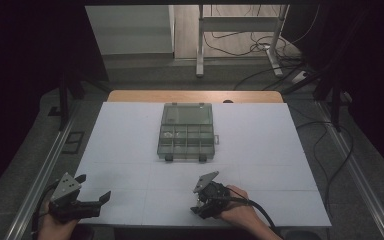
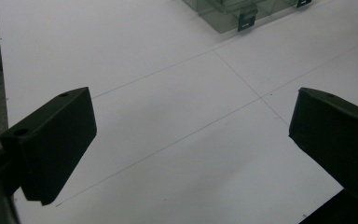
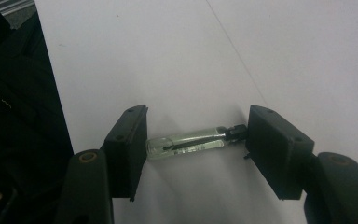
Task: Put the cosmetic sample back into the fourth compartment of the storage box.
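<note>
A small clear glass vial [image 3: 186, 143] with a dark cap lies on its side on the white table sheet [image 3: 270, 56]. My right gripper [image 3: 196, 142] is shut on it end to end, one pad on the base and the other on the cap. From above, the right gripper [image 1: 200, 206] points down near the table's front edge, a hand behind it. My left gripper [image 1: 96, 186] sits at the front left corner. Its jaws [image 2: 191, 112] stand wide open over bare sheet with nothing between them.
A clear plastic organizer box [image 1: 186, 132] with several compartments stands at the table's middle, lid raised at the back; its front corner [image 2: 233, 11] shows in the left gripper view. A wooden strip [image 1: 195, 96] edges the table's far side. Cables and a desk frame [image 1: 240, 40] lie beyond.
</note>
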